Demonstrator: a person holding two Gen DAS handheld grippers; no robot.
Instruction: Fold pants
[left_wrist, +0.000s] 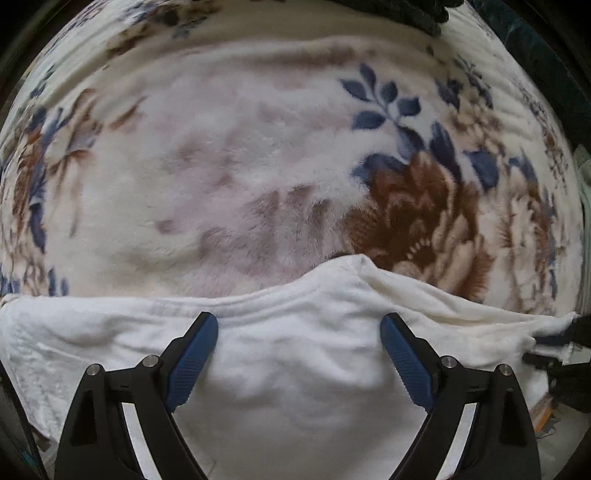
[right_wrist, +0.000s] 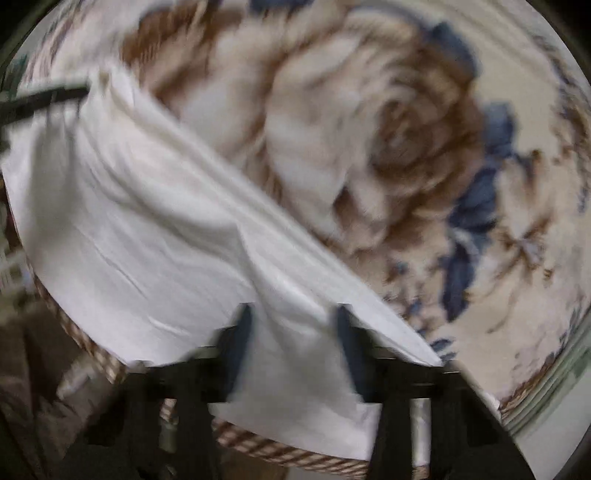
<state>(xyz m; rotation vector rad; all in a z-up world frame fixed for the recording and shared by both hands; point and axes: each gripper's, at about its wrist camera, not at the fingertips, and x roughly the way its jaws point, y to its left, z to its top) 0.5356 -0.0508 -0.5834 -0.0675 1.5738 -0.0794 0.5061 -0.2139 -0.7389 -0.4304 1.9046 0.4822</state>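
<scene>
White pants (left_wrist: 288, 354) lie flat across the near edge of a floral plush blanket (left_wrist: 229, 166). My left gripper (left_wrist: 299, 321) is open, its blue-padded fingers (left_wrist: 195, 354) spread wide over the cloth, holding nothing. The other gripper shows at the right edge (left_wrist: 565, 343) at the pants' end. In the blurred right wrist view the pants (right_wrist: 147, 221) run diagonally. My right gripper (right_wrist: 291, 310) has cloth bunched between its partly open fingers (right_wrist: 240, 339). The left gripper shows as a dark bar at upper left (right_wrist: 44, 98).
The blanket (right_wrist: 388, 147) with brown and blue flowers covers the bed. A brown-and-white striped trim (right_wrist: 280, 448) marks its near edge, with dim floor below. Dark fabric (left_wrist: 406, 11) lies at the far edge.
</scene>
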